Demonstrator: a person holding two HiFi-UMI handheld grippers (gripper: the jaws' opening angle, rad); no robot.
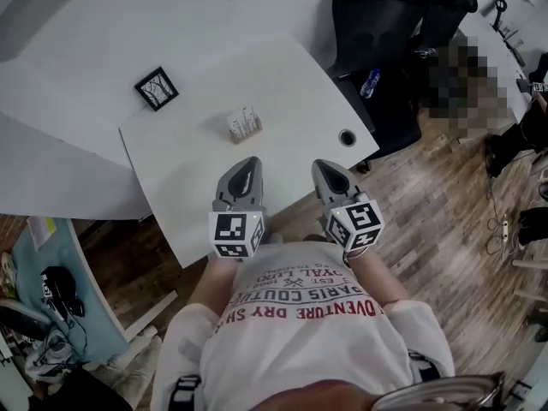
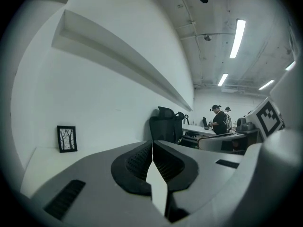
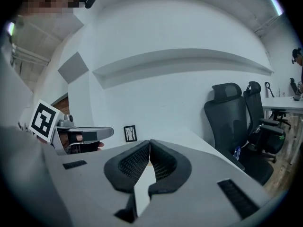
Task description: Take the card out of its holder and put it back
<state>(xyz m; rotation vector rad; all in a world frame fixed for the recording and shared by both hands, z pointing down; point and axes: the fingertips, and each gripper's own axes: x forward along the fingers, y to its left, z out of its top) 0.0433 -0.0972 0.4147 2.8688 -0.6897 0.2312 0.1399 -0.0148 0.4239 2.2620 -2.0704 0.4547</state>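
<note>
White desk (image 1: 282,84) fills the head view, its near edge lying under both grippers. Closest, the left gripper (image 1: 248,166) and right gripper (image 1: 326,169) are held side by side, each with jaws pressed together on nothing. Further in, the card (image 1: 246,119) is seen upright in its wooden holder (image 1: 244,131), top edge upward; its long axis cannot be made out. Beyond, a framed picture (image 1: 157,88) is seen, then black chairs (image 1: 377,15).

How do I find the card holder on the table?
Start at the big white table. Near its middle stands a small brownish card holder with white cards sticking up. The picture frame beyond it is black and square.
</note>
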